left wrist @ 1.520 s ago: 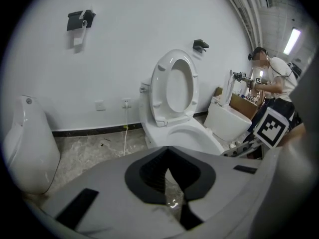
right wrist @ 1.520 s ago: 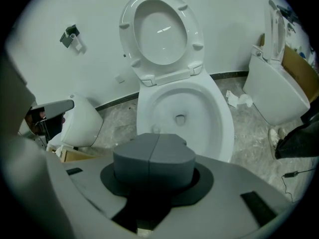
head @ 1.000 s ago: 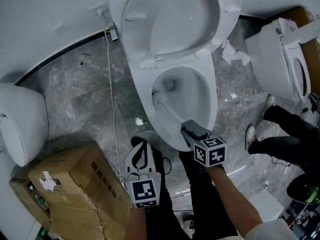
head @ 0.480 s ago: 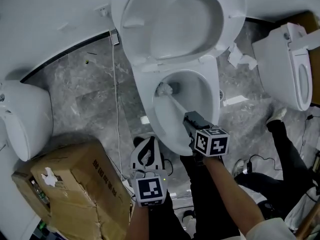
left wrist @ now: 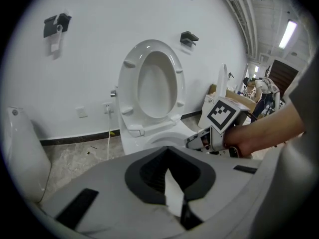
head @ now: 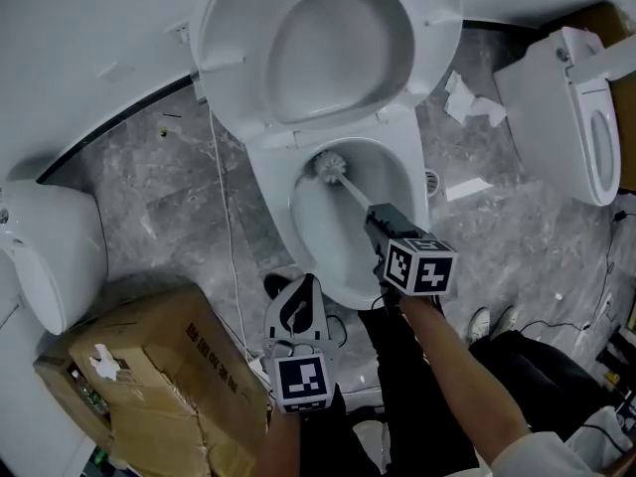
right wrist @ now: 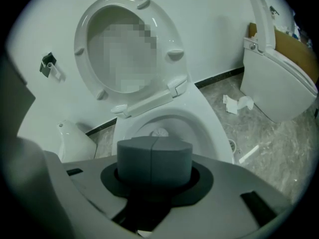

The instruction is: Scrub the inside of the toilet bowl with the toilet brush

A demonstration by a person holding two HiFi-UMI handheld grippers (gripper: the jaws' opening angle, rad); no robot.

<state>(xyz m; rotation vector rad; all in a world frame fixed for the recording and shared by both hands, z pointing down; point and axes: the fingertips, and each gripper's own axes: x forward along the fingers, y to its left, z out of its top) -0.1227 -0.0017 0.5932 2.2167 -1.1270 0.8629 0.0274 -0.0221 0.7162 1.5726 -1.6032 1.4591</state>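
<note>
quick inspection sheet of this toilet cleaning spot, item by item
surface: grey stone floor, partly littered
job's things: toilet with seat and lid raised; brush has its head inside the bowl, near the back
clutter: cardboard box at lower left; paper scraps on the floor right of the toilet
grippers: right gripper shut on the brush handle; left gripper looks empty with its jaws together, by the bowl's front
cables: white cable runs from the wall across the floor, left of the toilet
surroundings: white wall; second toilet at left, third toilet at right
</note>
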